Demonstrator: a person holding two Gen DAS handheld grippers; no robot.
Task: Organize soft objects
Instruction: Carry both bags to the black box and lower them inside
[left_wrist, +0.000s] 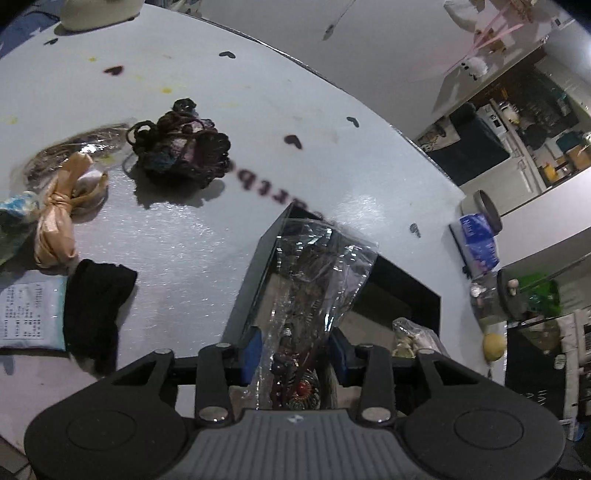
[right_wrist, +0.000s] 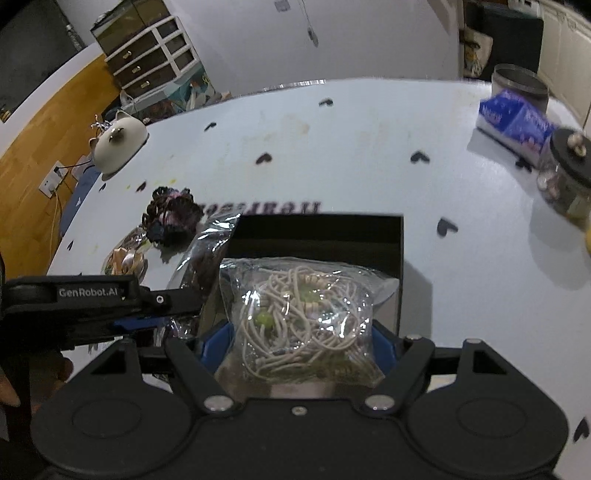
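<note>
My left gripper (left_wrist: 295, 350) hangs over the open black box (left_wrist: 406, 288). A clear bag of dark trinkets (left_wrist: 314, 266) stands loosely between its blue pads (left_wrist: 253, 349), which do not squeeze it; the bag's far end reaches down into the box. My right gripper (right_wrist: 299, 332) is shut on a clear bag of beige cords with green beads (right_wrist: 299, 314), held over the same box (right_wrist: 321, 229). On the white table lie a dark crocheted bundle (left_wrist: 181, 147), a peach satin piece (left_wrist: 62, 206), a black cloth (left_wrist: 96, 306) and a labelled packet (left_wrist: 26, 314).
A blue tissue pack (right_wrist: 513, 118), a round tin (right_wrist: 517, 79) and a glass jar with a black lid (right_wrist: 565, 177) stand at the table's far right. A white cat-shaped figure (right_wrist: 118, 144) sits at the far left edge. A lemon (left_wrist: 494, 345) lies beside the jar.
</note>
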